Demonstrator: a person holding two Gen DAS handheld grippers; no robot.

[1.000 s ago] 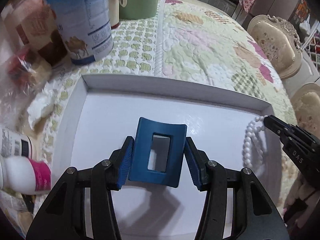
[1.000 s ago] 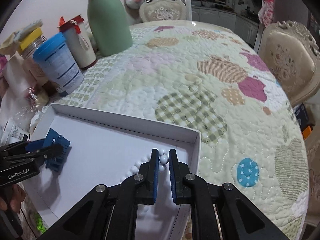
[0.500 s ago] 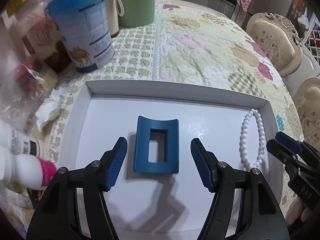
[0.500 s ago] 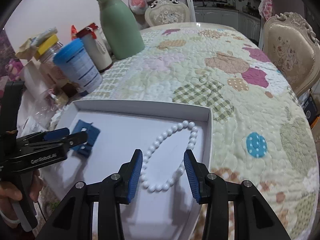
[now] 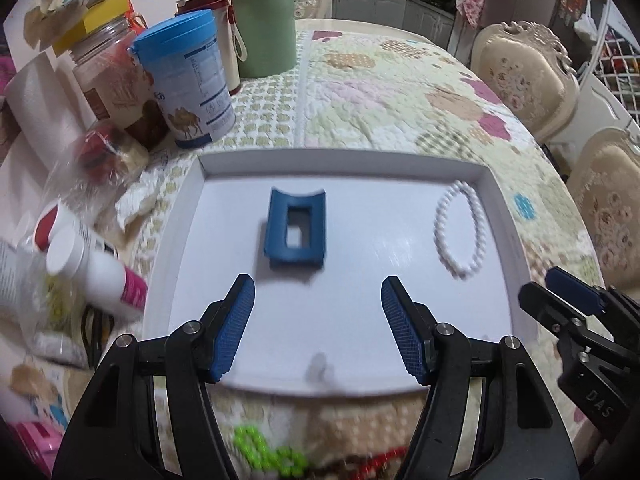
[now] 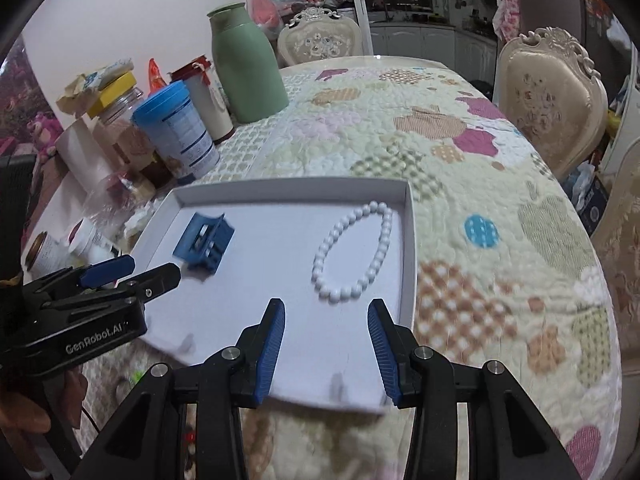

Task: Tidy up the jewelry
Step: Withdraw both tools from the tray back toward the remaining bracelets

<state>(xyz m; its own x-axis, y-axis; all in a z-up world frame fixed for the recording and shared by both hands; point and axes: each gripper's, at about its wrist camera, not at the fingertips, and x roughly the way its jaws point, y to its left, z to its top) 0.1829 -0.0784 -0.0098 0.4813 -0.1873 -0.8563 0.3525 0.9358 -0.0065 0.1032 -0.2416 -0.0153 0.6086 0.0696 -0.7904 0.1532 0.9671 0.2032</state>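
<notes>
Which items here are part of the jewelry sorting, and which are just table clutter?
Job: white tray, blue hair clip, white bead bracelet, both lying in the tray.

Clutter: green flask, blue-lidded canister, glass jar, white bottle.

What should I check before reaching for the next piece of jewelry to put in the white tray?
1. Left gripper open, empty: ok.
2. Right gripper open, empty: ok.
3. Blue hair clip lying in the white tray, apart from the pads: ok.
4. White bead bracelet fully inside the tray, near its right wall: ok.
5. Free tray space between clip and bracelet: ok.
6. Next piece, green beads below the tray: blurred, cannot tell.
</notes>
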